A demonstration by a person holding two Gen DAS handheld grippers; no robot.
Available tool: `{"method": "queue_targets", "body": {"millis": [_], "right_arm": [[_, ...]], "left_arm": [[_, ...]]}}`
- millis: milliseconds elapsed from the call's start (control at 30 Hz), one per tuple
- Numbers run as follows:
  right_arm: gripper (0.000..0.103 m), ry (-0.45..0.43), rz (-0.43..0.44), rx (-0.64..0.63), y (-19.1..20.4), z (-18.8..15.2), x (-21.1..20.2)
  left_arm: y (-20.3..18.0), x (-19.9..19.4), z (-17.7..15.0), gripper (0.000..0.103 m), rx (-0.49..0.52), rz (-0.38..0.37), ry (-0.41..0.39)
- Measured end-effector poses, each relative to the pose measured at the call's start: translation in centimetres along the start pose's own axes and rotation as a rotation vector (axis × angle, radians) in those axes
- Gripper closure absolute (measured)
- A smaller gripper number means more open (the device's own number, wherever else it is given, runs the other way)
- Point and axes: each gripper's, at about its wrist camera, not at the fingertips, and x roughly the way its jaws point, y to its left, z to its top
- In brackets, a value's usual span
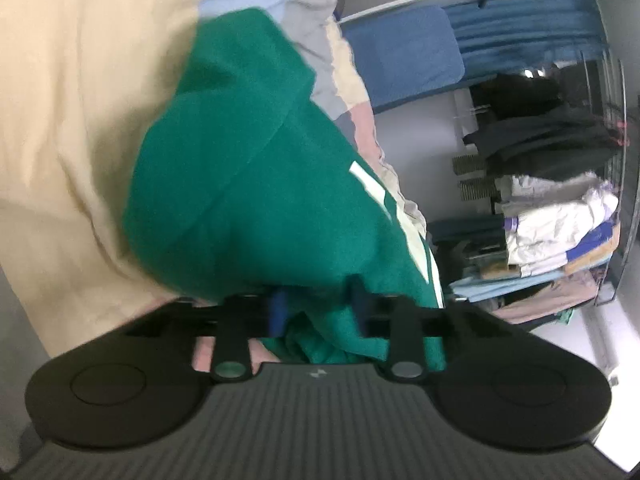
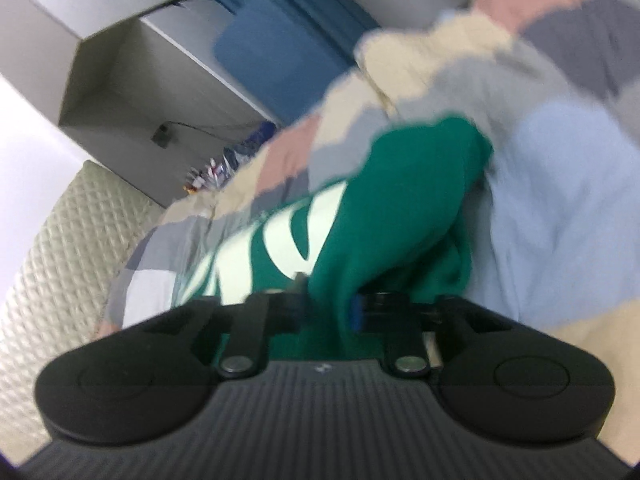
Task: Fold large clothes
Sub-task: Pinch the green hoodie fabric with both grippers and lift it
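Left gripper point(image 1: 320, 312) and right gripper point(image 2: 330, 304) each pinch the green top point(image 1: 248, 184) (white lettering). It lies near the quilt point(image 2: 560, 208) edge.

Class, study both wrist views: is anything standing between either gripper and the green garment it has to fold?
Nothing visible does. The left gripper has the green garment bunched directly between its fingers, and the right gripper likewise pinches a fold of it. The garment lies on the patchwork bedcover, with no other item on it.
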Motion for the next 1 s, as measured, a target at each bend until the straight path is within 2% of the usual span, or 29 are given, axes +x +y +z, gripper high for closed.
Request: {"method": "queue_targets", "body": {"millis": [33, 67, 233, 400, 533, 667, 800, 867, 900, 933, 1000], "right_arm": [[0.090, -0.022, 0.008, -0.016, 0.2, 0.4, -0.4], [0.091, -0.042, 0.014, -0.028, 0.3, 0.8, -0.6], [0.092, -0.075, -0.019, -0.105, 0.9, 1.5, -0.4], [0.093, -0.043, -0.092, -0.145, 0.5, 1.1, 1.6], [0.092, 0.013, -0.135, -0.154, -0.3, -0.2, 3.1], [0.089, 0.029, -0.130, -0.095, -1.4, -1.0, 3.3], [0.076, 0.036, -0.122, -0.018, -1.2, -1.3, 2.3], [0.065, 0.040, -0.133, 0.016, -0.9, -1.4, 1.6], [0.054, 0.043, -0.133, 0.026, -0.7, -1.5, 1.3], [0.038, 0.048, -0.125, 0.046, -0.6, -1.7, 0.9], [0.019, 0.054, -0.109, 0.101, -0.7, -2.1, 0.5]], "left_arm": [[-0.3, -0.4, 0.2, 0.091, 0.021, -0.008, -0.014], [-0.7, -0.7, 0.3, 0.094, 0.038, -0.017, -0.031], [-2.8, -2.2, 1.5, 0.097, 0.130, -0.057, -0.123], [-3.4, -0.7, 2.2, 0.097, 0.188, 0.020, -0.143], [-2.1, 1.8, 2.7, 0.097, 0.170, 0.108, -0.111], [-1.0, 2.7, 2.4, 0.097, 0.187, 0.161, -0.093], [-0.6, 2.1, 2.5, 0.096, 0.132, 0.144, -0.076], [-0.5, 1.4, 2.3, 0.084, 0.114, 0.119, -0.066], [-0.5, 1.1, 2.2, 0.067, 0.100, 0.106, -0.060], [-0.3, 0.8, 2.0, 0.044, 0.073, 0.081, -0.050], [-0.1, 0.3, 1.6, 0.023, 0.025, 0.020, -0.036]]}}
